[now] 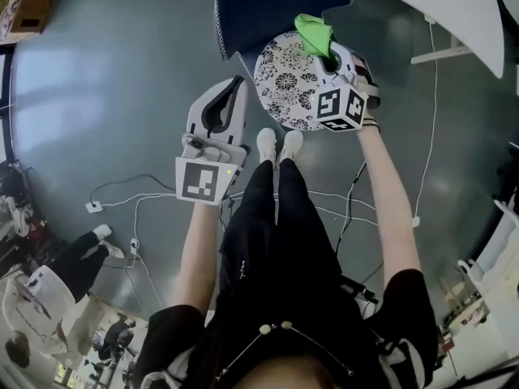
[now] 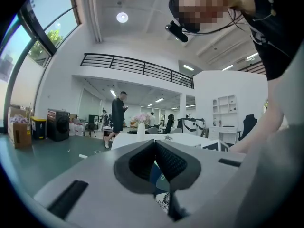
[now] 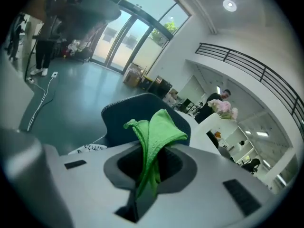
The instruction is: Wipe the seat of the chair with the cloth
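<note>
Floor point(image 1: 97, 71): smooth grey-green with a dull sheen. White worktop point(image 1: 442, 2) with a curved edge at upper right of the head view, just beside the chair point(image 1: 243, 31).

Chair backrest point(image 1: 276, 2): dark blue, matte, rounded corners, pale stitched edge. Seat point(image 1: 284, 83): round, white with a dense black floral print. The head view shows most of the seat. The right gripper view catches only a sliver of print point(image 3: 90, 148) under the backrest point(image 3: 128, 115). The left gripper view shows a scrap point(image 2: 164, 201) below its jaws.

Left gripper point(image 1: 233, 87): white plastic with dark ribbed pads, beside the seat's left rim. Its jaws are closed tip to tip point(image 2: 155, 141) with nothing between them.

Right gripper point(image 1: 331, 55): over the seat's far right edge near the backrest. Its jaws point(image 3: 152, 148) are clamped on the cloth point(image 3: 156, 134).

Cloth point(image 1: 315, 32): bright green, nubby microfibre. It is bunched, with folded ends sticking out past the jaws and overlapping the seat rim and backrest. Cannot tell if it touches the seat.

White shoes point(image 1: 279, 144) just below the seat. Thin white cables point(image 1: 146, 197) trail on the floor.
</note>
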The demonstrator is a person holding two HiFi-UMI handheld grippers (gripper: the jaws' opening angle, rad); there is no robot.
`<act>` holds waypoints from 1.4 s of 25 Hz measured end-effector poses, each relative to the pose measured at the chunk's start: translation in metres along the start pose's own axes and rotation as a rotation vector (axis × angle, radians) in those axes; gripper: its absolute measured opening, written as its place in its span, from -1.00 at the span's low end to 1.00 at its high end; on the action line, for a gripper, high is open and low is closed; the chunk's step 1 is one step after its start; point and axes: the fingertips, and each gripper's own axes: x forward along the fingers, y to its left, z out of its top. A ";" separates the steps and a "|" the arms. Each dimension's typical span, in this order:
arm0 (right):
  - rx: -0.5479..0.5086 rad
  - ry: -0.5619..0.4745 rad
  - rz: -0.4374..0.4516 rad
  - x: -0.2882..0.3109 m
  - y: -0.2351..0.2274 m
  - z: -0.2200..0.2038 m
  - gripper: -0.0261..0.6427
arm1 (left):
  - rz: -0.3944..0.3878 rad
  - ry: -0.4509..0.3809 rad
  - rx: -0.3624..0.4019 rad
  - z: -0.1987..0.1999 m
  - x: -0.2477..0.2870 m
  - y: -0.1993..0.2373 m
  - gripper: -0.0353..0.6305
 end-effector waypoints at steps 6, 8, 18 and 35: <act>-0.103 0.094 0.066 0.082 0.052 -0.061 -0.77 | -0.005 0.019 -0.061 -0.059 0.018 0.011 -0.88; -0.140 0.118 0.084 0.102 0.069 -0.079 -0.77 | -0.007 0.013 -0.074 -0.076 0.021 0.013 -0.88; -0.361 0.214 0.160 0.184 0.141 -0.151 -0.77 | 0.021 0.080 -0.122 -0.156 0.033 0.024 -0.88; -0.489 0.242 0.294 0.212 0.183 -0.179 -0.77 | -0.028 0.136 -0.073 -0.193 0.051 0.027 -0.88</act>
